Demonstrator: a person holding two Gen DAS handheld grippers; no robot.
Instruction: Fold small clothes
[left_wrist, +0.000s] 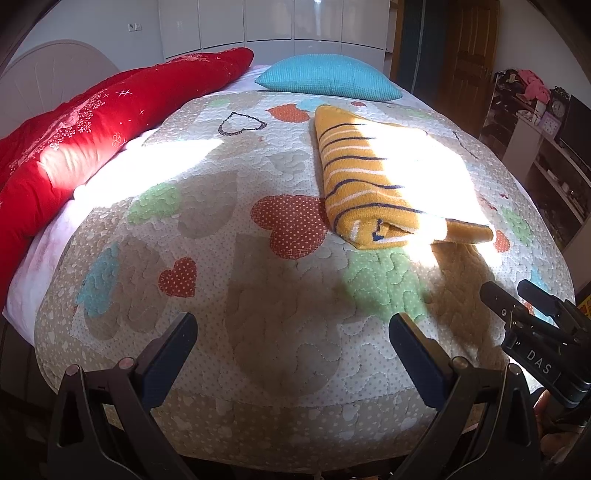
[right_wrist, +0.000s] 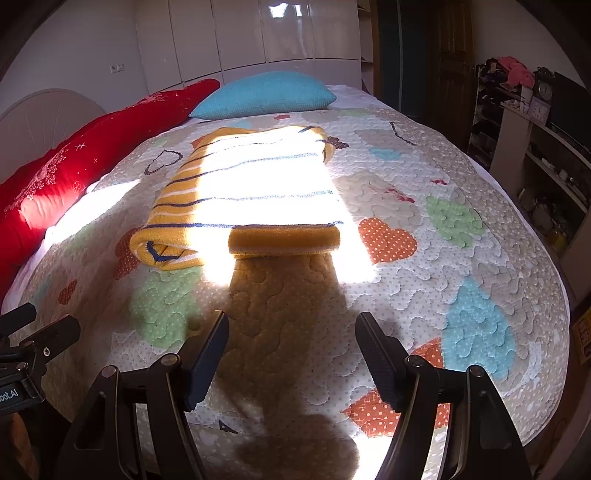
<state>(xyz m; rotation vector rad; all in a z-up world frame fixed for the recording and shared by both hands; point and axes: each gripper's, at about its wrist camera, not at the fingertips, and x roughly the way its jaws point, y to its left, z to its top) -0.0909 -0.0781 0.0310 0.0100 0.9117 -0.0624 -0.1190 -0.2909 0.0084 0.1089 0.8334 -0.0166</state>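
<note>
A mustard-yellow garment (left_wrist: 373, 177) with white and navy stripes lies folded into a compact rectangle on the heart-patterned quilt (left_wrist: 280, 295). In the right wrist view the same garment (right_wrist: 243, 199) sits straight ahead in bright sunlight. My left gripper (left_wrist: 293, 328) is open over the quilt's near edge, with the garment beyond it to the right. My right gripper (right_wrist: 291, 328) is open too, back from the garment's near edge, with nothing between its fingers. Each gripper also shows at the other view's side: the right gripper (left_wrist: 517, 295) and the left gripper (right_wrist: 40, 325).
A red padded blanket (left_wrist: 92, 129) runs along the bed's left side. A turquoise pillow (left_wrist: 325, 77) lies at the far end. Shelves (right_wrist: 546, 155) with a clock and clutter stand to the right of the bed. White wardrobe doors (right_wrist: 258, 33) fill the back wall.
</note>
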